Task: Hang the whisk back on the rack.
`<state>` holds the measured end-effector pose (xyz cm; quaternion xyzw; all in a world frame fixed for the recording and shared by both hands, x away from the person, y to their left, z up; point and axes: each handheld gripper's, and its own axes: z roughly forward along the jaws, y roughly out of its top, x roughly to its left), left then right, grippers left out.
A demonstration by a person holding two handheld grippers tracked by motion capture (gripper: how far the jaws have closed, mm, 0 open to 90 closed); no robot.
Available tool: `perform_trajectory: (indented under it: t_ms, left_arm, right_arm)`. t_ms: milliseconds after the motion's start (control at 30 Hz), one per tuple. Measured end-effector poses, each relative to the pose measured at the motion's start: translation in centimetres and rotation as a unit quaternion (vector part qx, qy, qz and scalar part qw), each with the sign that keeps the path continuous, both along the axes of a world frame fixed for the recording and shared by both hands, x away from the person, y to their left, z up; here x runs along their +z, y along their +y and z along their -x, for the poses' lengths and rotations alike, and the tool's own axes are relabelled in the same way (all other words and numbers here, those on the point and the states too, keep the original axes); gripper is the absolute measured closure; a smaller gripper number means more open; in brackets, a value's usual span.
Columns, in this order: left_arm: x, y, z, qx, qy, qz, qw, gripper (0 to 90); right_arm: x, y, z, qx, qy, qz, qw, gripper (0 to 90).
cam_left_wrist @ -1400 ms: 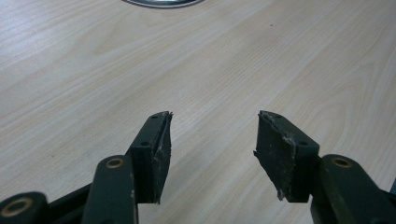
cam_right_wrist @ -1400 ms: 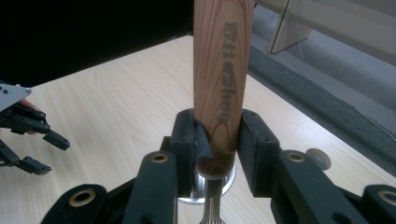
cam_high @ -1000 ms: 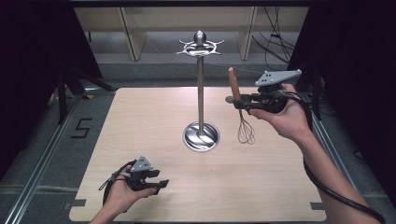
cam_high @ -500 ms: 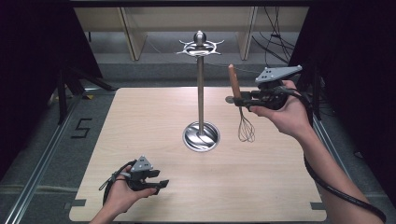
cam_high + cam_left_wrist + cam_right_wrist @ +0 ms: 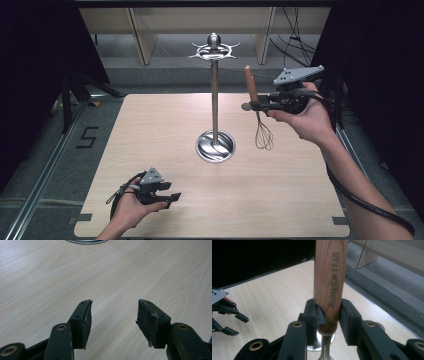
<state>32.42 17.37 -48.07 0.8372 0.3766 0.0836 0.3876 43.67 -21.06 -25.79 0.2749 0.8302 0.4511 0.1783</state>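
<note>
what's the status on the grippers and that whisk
Right gripper shut on wooden-handled wire whisk, upright, off the table. Left gripper open, empty. Tall steel hook stand beside it, apart.

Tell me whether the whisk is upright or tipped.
Upright: the whisk hangs in the right gripper, wooden handle up, wire loops down, above the table.

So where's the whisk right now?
In the high view the whisk hangs upright above the table's right side, wires down, its wooden handle clamped in the right gripper, right of the metal stand.
</note>
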Motion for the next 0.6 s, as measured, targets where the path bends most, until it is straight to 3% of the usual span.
perform_trajectory:
  t_ms: [167,200,367,433,533,600]
  left_arm:
    - [0.05,-0.01,0.04,-0.002,0.002,0.003,1.0,44.4]
    - [0.04,-0.02,0.05,-0.002,0.002,0.003,1.0,44.4]
    - [0.05,0.02,0.0,0.0,0.001,-0.001,1.0,44.4]
    - [0.06,0.03,0.01,-0.001,0.001,-0.001,1.0,44.4]
    - [0.07,-0.01,0.06,0.001,-0.001,0.002,1.0,44.4]
    - [0.06,0.0,0.04,0.002,-0.002,0.0,1.0,44.4]
  right_arm:
    - [0.29,0.04,0.01,0.004,0.005,0.006,1.0,70.1]
    - [0.39,0.06,-0.16,0.007,-0.005,0.007,0.9999,70.1]
    - [0.63,0.18,-0.1,0.005,0.005,0.008,0.9999,70.1]
    - [0.62,0.25,-0.3,0.005,-0.008,0.004,0.9999,70.1]
    - [0.86,0.26,-0.22,0.006,0.004,0.007,0.9999,70.1]
    - [0.94,0.23,-0.34,0.009,-0.001,0.012,0.9999,70.2]
